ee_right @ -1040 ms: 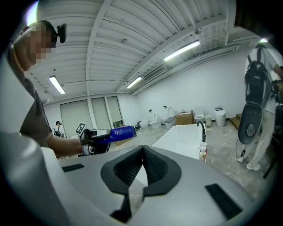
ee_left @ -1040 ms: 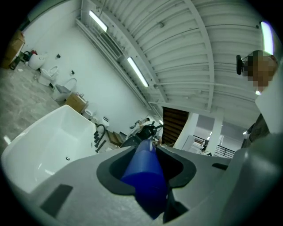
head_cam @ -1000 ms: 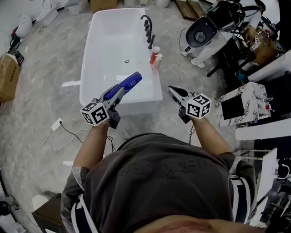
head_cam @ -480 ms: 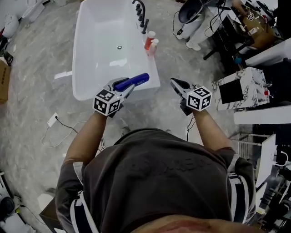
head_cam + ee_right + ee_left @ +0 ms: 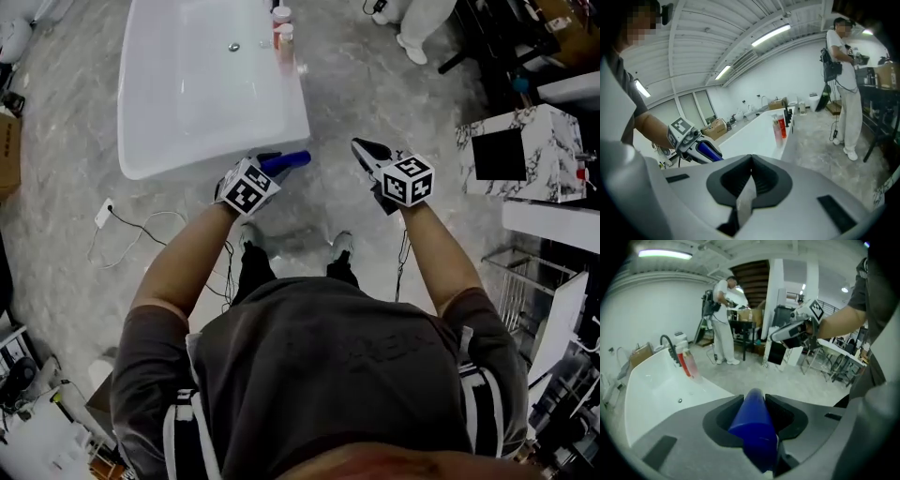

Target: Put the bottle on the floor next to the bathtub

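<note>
The left hand-held gripper (image 5: 270, 171) clamps the blue bottle (image 5: 289, 161), which lies along its jaws, over the floor (image 5: 323, 112) just beside the bathtub (image 5: 216, 155). The right hand-held gripper (image 5: 366, 153) is closed and empty.

Blue bottle (image 5: 289, 160), roughly level, in the left gripper (image 5: 266, 164) over grey floor (image 5: 328, 103) beside the white bathtub (image 5: 169, 169).

One bathtub (image 5: 150, 150), three bottles (image 5: 295, 159) (image 5: 280, 17) (image 5: 286, 39), two grippers (image 5: 266, 167) (image 5: 362, 148).

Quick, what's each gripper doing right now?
Left gripper: closed on the blue plastic bottle.
Right gripper: closed, holding nothing.
</note>
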